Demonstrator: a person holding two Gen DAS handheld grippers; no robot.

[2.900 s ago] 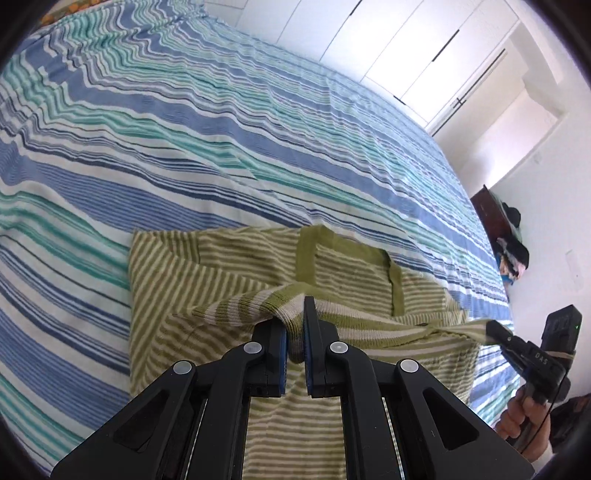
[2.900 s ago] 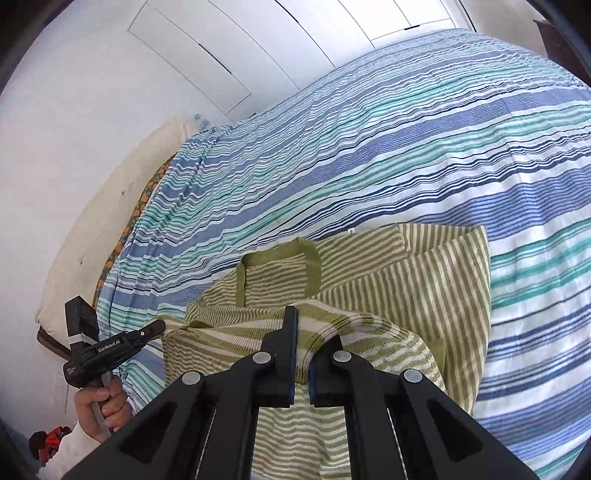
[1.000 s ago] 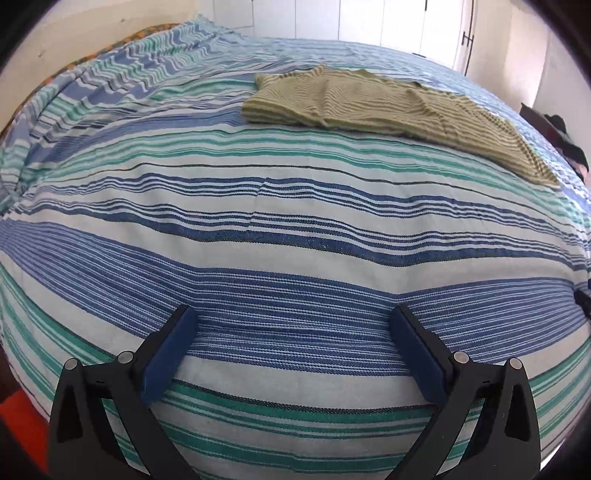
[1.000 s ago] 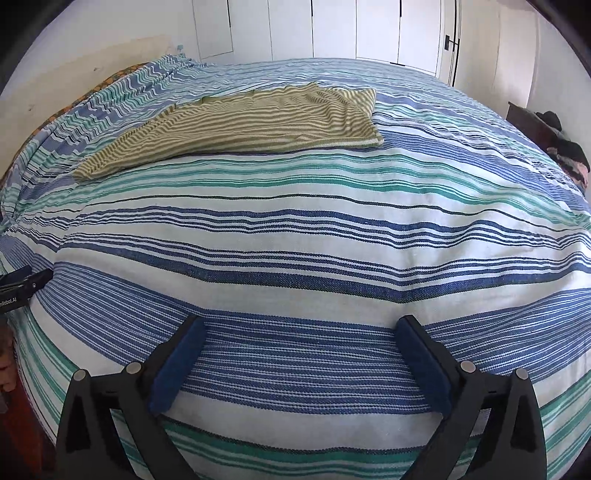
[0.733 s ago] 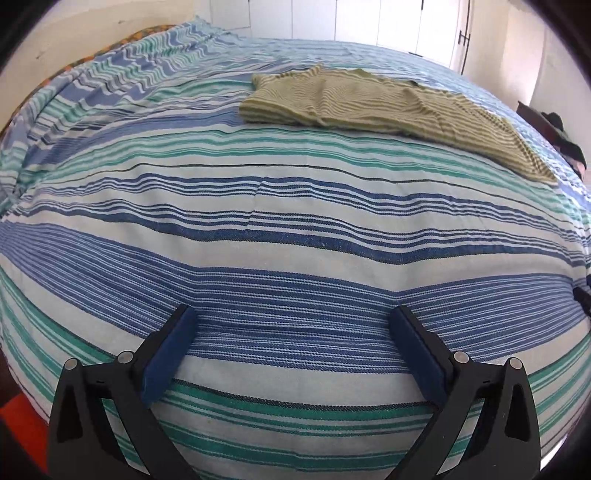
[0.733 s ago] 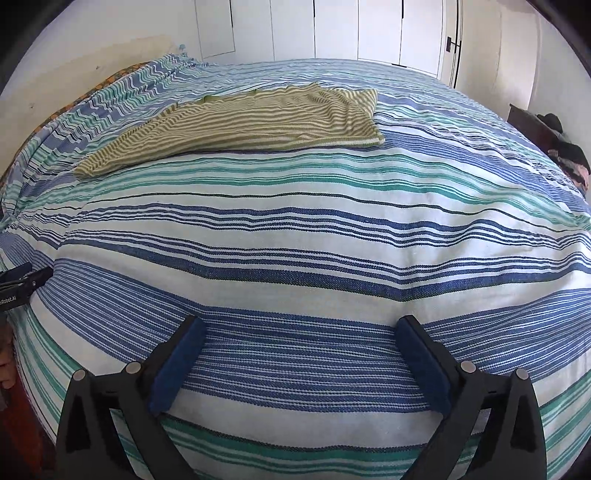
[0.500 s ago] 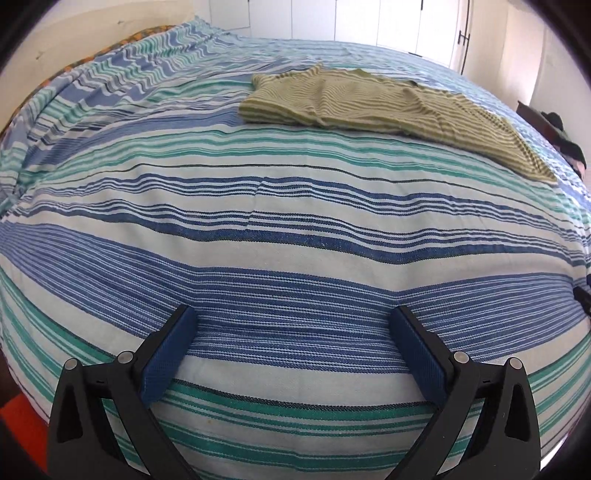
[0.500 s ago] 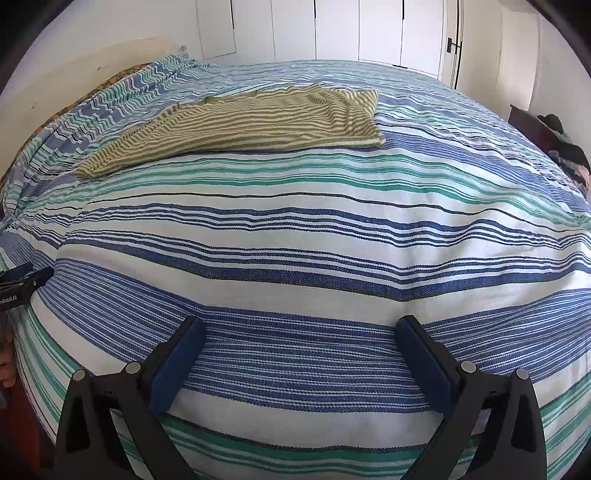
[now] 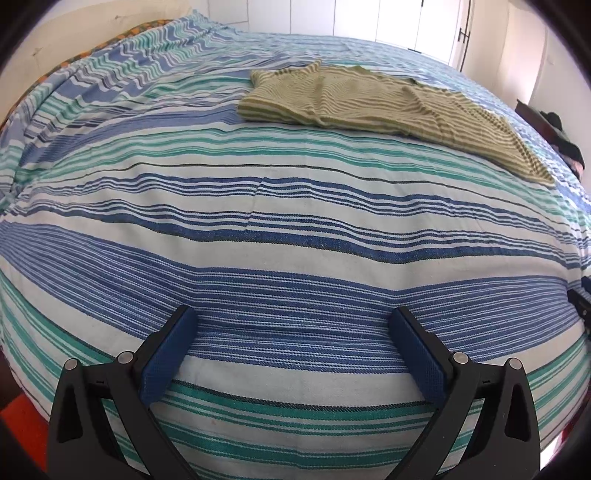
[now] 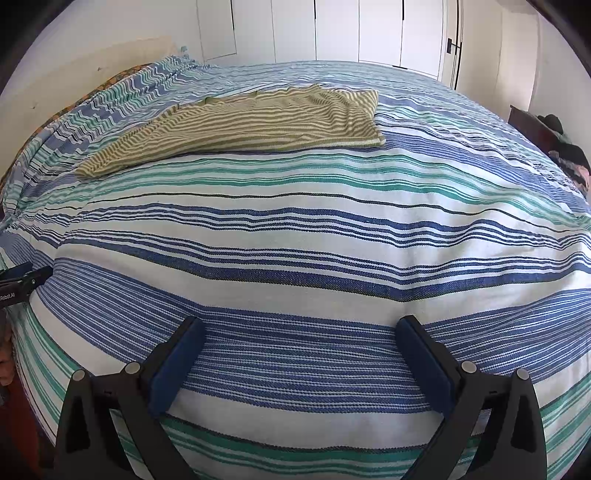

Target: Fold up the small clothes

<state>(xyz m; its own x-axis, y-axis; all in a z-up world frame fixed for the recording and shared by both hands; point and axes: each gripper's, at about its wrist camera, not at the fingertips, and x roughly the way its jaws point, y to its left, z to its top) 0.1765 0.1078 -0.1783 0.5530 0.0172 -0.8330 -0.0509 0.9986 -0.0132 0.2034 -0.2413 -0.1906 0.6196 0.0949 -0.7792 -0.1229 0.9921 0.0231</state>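
Green striped top lies folded flat on the far half of the striped bedspread, released; seconds earlier both tools pinched its hem above the collar. That fold reads as complete. Left gripper and right gripper have withdrawn to the near bed edge, low and level, jaws spread wide, holding nothing, well apart from the garment.

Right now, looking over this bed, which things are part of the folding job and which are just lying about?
Part of the job:
- green striped top, lying folded on the bed
- left tongs, open, empty
- right tongs, open, empty

Just lying about:
- striped bedspread
- dark clothes pile by the wall
- white wardrobe doors
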